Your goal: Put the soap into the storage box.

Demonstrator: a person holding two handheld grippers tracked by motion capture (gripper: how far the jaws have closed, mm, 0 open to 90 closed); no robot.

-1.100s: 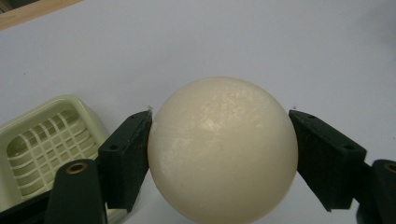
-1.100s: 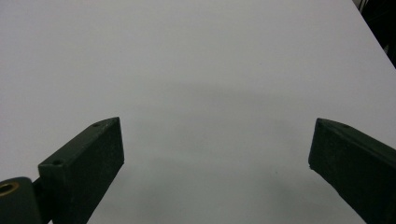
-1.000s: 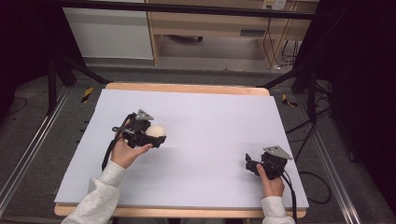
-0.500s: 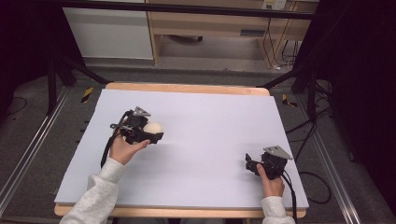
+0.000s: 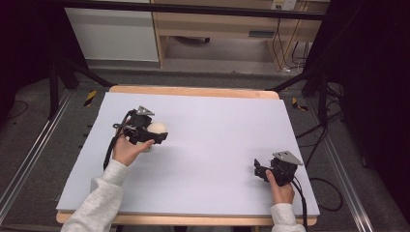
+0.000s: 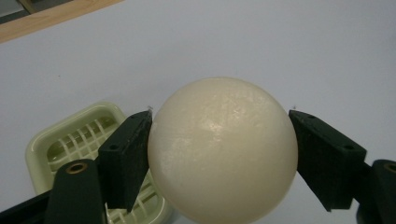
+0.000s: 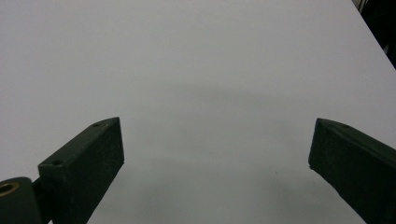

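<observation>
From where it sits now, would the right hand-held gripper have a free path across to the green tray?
Probably not fully: bare table lies between, but the left hand-held gripper, shut on the ball, hangs above the tray.

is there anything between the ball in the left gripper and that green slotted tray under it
Nothing visible. The left gripper is shut on the cream ball, and the pale green slotted tray sits just below and beside it on the white table, with its visible grid bare.

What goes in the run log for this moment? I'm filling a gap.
left gripper: shut on cream ball | green slotted tray: on table behind ball | right gripper: open, nothing between its fingers | white table
</observation>
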